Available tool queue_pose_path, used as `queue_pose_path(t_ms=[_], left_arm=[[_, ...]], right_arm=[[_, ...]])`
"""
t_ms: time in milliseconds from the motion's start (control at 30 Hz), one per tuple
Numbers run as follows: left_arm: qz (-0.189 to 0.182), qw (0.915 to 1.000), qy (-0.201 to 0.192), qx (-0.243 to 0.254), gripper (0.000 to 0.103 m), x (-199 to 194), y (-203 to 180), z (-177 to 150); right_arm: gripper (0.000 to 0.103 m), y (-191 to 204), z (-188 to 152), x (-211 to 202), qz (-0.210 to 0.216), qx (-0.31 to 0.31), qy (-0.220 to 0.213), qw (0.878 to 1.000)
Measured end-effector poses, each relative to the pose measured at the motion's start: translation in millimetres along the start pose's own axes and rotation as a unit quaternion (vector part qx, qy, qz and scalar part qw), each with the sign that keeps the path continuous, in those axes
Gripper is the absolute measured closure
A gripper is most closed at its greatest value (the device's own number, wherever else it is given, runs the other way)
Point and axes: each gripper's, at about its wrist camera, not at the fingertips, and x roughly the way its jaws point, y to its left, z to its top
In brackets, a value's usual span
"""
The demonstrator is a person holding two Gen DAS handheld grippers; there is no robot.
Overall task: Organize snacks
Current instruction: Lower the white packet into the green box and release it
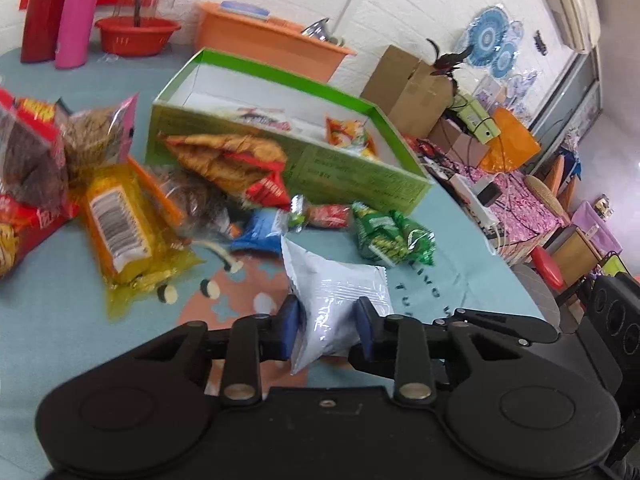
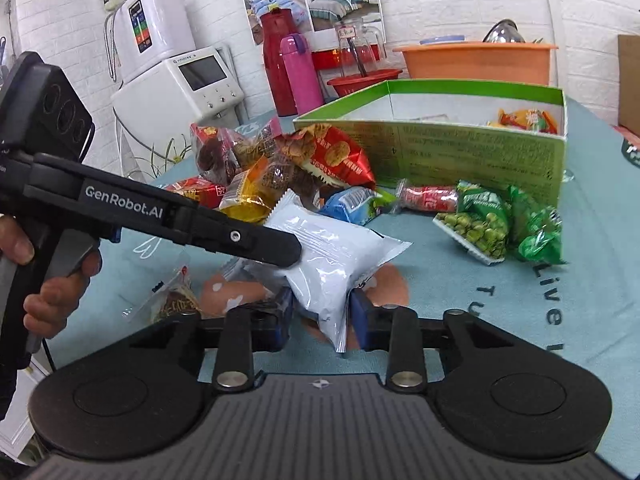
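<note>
A white snack packet [image 1: 340, 296] is held above the table by both grippers. My left gripper [image 1: 328, 320] is shut on its near end. My right gripper [image 2: 320, 312] is shut on the same packet [image 2: 332, 256] from the other side. The left gripper's arm [image 2: 160, 216] crosses the right wrist view from the left. A green open box [image 1: 280, 148] stands behind, also in the right wrist view [image 2: 472, 156], with a few snacks inside. Loose snack bags lie in front of it: a red-orange bag [image 1: 232, 160], green pea packets [image 2: 480, 224], a blue packet [image 1: 260, 232], a yellow packet [image 1: 120, 228].
A red thermos [image 2: 276, 64], a pink bottle [image 2: 300, 72], a red basin [image 2: 364, 80] and an orange tub [image 2: 476, 62] stand at the table's far side. A white appliance [image 2: 180, 88] is at the left. A clear-wrapped snack [image 2: 176, 300] lies near the front. The table edge [image 1: 520, 280] runs right.
</note>
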Motion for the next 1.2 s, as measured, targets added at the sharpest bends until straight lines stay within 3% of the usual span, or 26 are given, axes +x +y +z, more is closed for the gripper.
queue_pose_path(t_ms=[267, 533, 933, 1000, 1033, 1067, 1167, 1200], left_arm=[[-0.016, 0.9971, -0.066, 0.035, 0.036, -11.0, -23.5, 40.4], [-0.018, 0.9930, -0.107, 0.045, 0.036, 4.2, -22.8, 86.4], [-0.013, 0.9963, -0.085, 0.007, 0.034, 58.8, 25.2, 126.9], [-0.006, 0.9969, -0.079, 0.008, 0.027, 66.4, 30.1, 127.8], [0.005, 0.9970, -0.076, 0.011, 0.005, 69.7, 31.6, 126.9], [0.014, 0.9970, -0.075, 0.013, 0.000, 72.3, 33.4, 125.5], [0.038, 0.9962, -0.076, 0.017, 0.000, 74.1, 35.3, 118.2], [0.044, 0.9960, -0.075, 0.020, 0.000, 74.1, 35.2, 116.6]], right_arm=[[0.050, -3.1, 35.9, -21.6, -0.021, -0.025, -0.067, 0.997], [0.051, -20.1, 80.4, -8.4, -0.045, -0.048, -0.118, 0.991], [0.051, -51.8, 108.4, 51.2, -0.063, -0.032, -0.103, 0.992], [0.051, -55.0, 107.9, 60.2, -0.065, -0.030, -0.096, 0.993], [0.049, -56.1, 107.6, 64.6, -0.067, -0.033, -0.092, 0.993], [0.046, -57.4, 106.6, 68.5, -0.070, -0.036, -0.091, 0.993], [0.000, -59.4, 101.5, 71.9, -0.082, -0.048, -0.098, 0.991], [0.000, -59.4, 99.7, 71.5, -0.086, -0.051, -0.101, 0.990]])
